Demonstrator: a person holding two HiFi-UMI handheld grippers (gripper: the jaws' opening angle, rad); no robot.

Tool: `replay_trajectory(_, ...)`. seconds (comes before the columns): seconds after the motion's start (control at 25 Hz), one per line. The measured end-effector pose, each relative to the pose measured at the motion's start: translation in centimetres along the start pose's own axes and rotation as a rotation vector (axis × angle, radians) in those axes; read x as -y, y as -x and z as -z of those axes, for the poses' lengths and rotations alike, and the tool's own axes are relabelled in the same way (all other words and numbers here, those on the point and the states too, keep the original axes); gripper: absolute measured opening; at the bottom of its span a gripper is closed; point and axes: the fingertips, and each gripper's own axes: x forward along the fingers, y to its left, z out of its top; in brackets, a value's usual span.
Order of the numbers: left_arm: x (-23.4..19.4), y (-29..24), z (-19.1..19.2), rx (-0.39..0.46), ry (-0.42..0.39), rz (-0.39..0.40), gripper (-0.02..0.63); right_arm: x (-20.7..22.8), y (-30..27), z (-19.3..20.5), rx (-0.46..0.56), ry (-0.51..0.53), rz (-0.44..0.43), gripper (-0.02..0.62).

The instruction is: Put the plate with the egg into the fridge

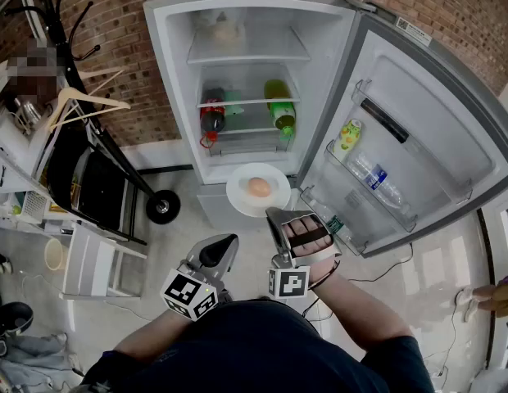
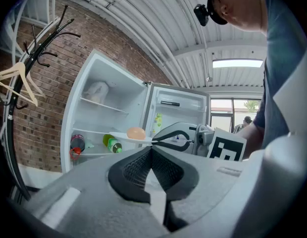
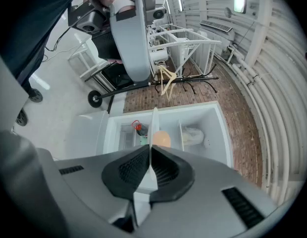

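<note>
In front of the open fridge [image 1: 174,88] | my right tool [image 1: 277,215] clenched on the plate [image 1: 238,195] rim, egg [image 1: 259,187] aboard | left tool [image 1: 226,246] closed, empty | plate not yet inside.

Before me, the fridge [image 1: 174,97] stood on the pale floor [image 1: 434,277]. Its top shelf [image 1: 266,49] held a pale bag [image 1: 224,31], I think. On the shelf below [image 1: 246,131] lay a dark bottle [image 1: 211,119] and a green bottle [image 1: 280,110]. A door rack [image 1: 418,199] carried a yellow bottle [image 1: 349,134] and a clear bottle [image 1: 377,178].
</note>
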Motion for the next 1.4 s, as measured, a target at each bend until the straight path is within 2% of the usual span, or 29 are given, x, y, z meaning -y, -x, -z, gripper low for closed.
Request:
replay_trajectory(0.6,0.6,-0.6,-0.2,-0.007,-0.011,-0.008,0.005,0.5,-0.1,0.4,0.019,0.001,0.011,0.021)
replay_trajectory(1.04,0.8,-1.6,0.4,0.003,-0.015,-0.08,0.005,1.0,-1.4,2.1,0.055,-0.018,0.038,0.021)
replay_trajectory(1.2,-0.3,-2.3,0.6,0.004,-0.013,-0.091,0.005,0.9,-2.7,2.3,0.066,-0.011,0.034,0.021)
replay_trajectory(1.4,-3.7,-4.4,0.2,0.024,-0.007,-0.089,0.005,1.0,-6.3,2.4,0.059,-0.008,0.025,0.021)
